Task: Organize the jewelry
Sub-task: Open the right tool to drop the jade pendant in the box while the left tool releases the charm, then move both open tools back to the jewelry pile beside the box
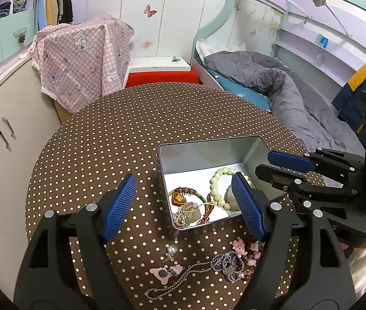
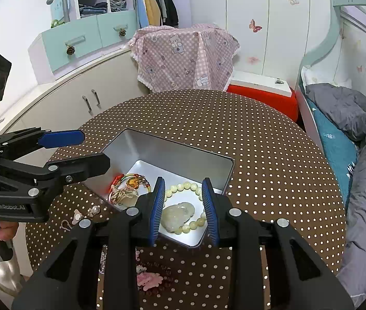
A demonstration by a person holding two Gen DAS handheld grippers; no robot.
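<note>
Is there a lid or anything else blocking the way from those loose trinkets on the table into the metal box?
Nothing visible does. The metal box stands open with no lid, and the loose trinkets lie on the tablecloth just in front of its near rim. Only that low rim separates them.

Round brown polka-dot table point(image 1: 120, 139): open metal tin point(image 1: 203, 152); loose necklaces, charms point(image 1: 208, 263) near edge.

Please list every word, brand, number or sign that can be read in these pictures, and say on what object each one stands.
"GenRobot_AI": embossed on the black body of the left claw, seen in the right wrist view.
White marks on the teal bedsheet: too blurred to read.
The metal tin, the jewelry and the dotted tablecloth carry no text.
</note>
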